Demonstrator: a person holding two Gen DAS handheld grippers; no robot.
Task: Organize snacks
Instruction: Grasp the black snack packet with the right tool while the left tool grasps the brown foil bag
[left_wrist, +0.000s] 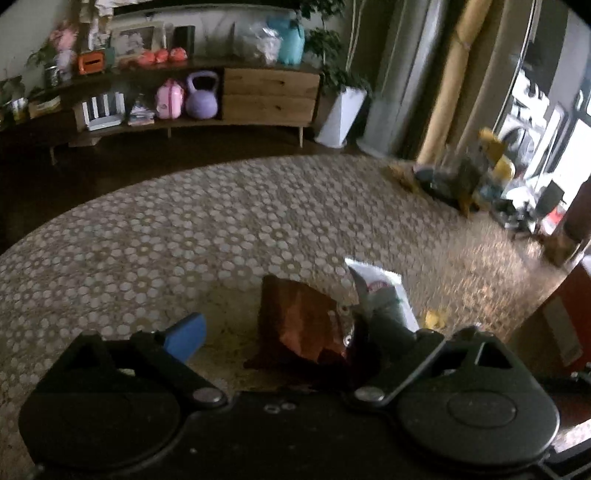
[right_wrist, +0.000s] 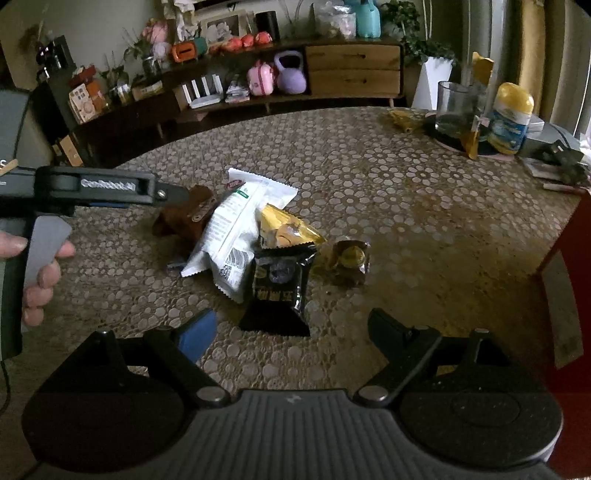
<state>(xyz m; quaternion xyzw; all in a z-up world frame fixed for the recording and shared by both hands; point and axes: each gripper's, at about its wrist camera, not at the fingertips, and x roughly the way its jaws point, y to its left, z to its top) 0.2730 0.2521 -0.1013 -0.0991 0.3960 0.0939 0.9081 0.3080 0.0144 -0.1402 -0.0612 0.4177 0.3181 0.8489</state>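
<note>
Lying jumbled mid-table (right_wrist: 424, 221), the snacks look unsorted: brown packet (left_wrist: 299, 325), white packet (right_wrist: 236, 229), black packet (right_wrist: 280, 280). Both the left gripper (left_wrist: 288, 332) and right gripper (right_wrist: 291, 328) gape empty, so everything remains.

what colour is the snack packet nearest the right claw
Black, with gold lettering and a dark picture; clearest in the right wrist view.

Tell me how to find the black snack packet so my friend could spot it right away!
Look at the patterned table, at the heap of snacks in its middle. The black packet lies at the heap's near end, below the gold packet and beside the white packet. It alone is black.
</note>
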